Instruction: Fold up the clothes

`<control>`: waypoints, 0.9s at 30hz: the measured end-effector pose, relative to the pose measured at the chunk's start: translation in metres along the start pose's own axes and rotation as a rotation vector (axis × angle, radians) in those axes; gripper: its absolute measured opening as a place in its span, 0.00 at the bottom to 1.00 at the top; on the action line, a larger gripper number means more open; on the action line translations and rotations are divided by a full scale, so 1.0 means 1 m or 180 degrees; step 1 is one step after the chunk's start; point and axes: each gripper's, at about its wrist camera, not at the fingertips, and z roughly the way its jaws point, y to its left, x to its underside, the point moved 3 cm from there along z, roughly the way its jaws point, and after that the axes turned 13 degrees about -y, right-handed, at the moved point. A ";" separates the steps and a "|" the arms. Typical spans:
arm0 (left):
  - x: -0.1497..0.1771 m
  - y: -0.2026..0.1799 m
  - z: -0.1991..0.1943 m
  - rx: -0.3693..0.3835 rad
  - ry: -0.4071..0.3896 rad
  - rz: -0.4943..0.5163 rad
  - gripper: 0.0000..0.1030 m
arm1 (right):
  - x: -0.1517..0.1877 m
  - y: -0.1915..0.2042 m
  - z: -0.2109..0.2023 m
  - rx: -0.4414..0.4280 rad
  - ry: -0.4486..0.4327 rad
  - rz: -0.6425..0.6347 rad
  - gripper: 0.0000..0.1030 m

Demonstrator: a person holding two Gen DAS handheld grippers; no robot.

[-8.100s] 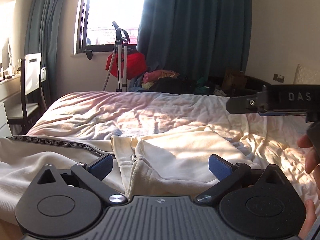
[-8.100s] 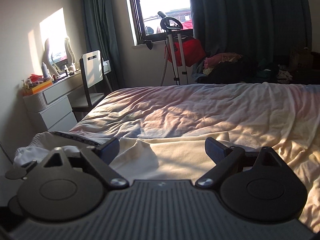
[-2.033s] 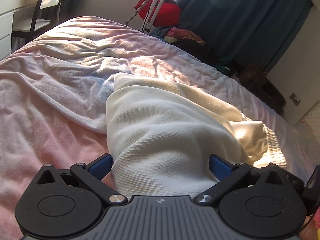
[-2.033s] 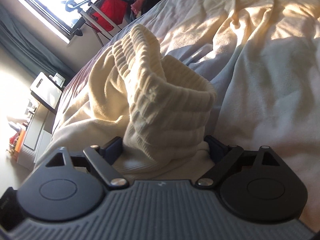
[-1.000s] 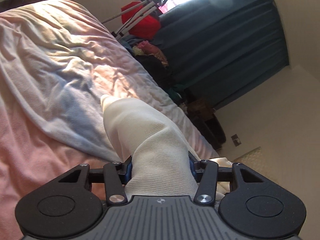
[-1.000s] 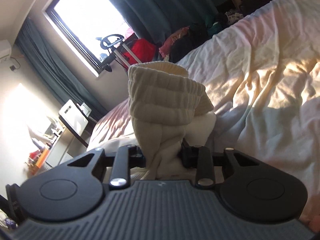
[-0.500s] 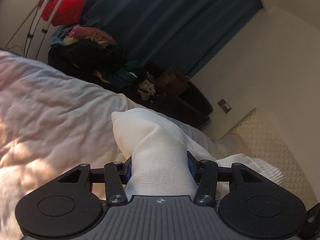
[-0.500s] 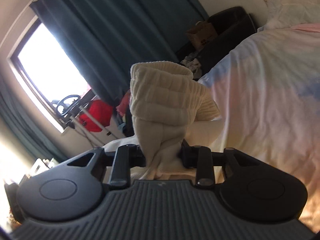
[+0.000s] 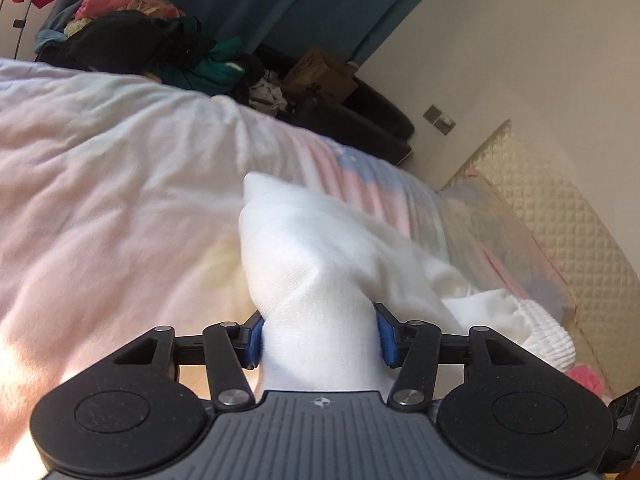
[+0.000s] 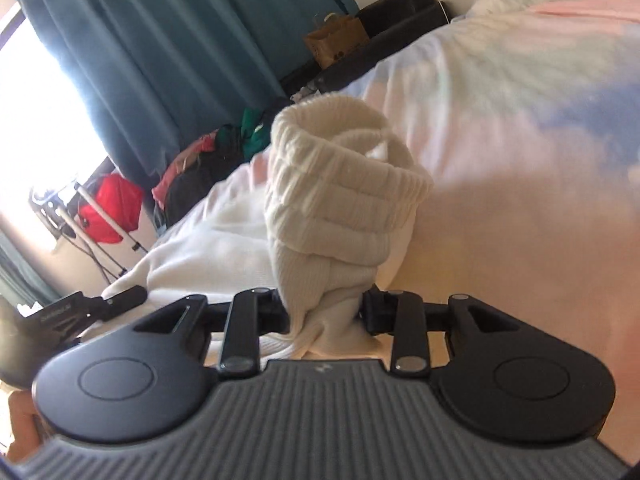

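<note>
The left tongs (image 9: pixel 319 334) pinch a bunched fold of a white garment (image 9: pixel 320 264) between blue pads (image 9: pixel 385 338), the jaws drawn in tight on the cloth. The fabric rises in a peak ahead of the pads and trails to the right above a pale pink bed (image 9: pixel 112 208). The right tongs (image 10: pixel 322 312) are likewise clamped on the same garment, gripping just below its thick ribbed cuff (image 10: pixel 340 188), which stands upright over the jaws. The rest of the cloth drapes away to the left across the bed. Beyond the bed hang teal curtains (image 10: pixel 168 52), with a heap of clothes (image 9: pixel 132 40) and a brown paper bag (image 10: pixel 336 40) on the floor. A quilted cream headboard (image 9: pixel 560 208) stands at right.
</note>
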 end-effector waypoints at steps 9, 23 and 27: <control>0.002 -0.044 -0.057 -0.0336 -0.0015 0.0795 0.77 | 0.032 0.002 -0.040 0.0509 0.0107 0.0217 0.45; -0.031 -0.192 -0.251 -0.0454 -0.0652 0.1265 1.00 | -0.037 0.093 -0.219 0.0147 -0.0341 -0.0486 0.45; -0.025 -0.230 -0.313 -0.0489 -0.0832 0.1456 1.00 | -0.047 0.121 -0.273 -0.0037 -0.0546 -0.0658 0.45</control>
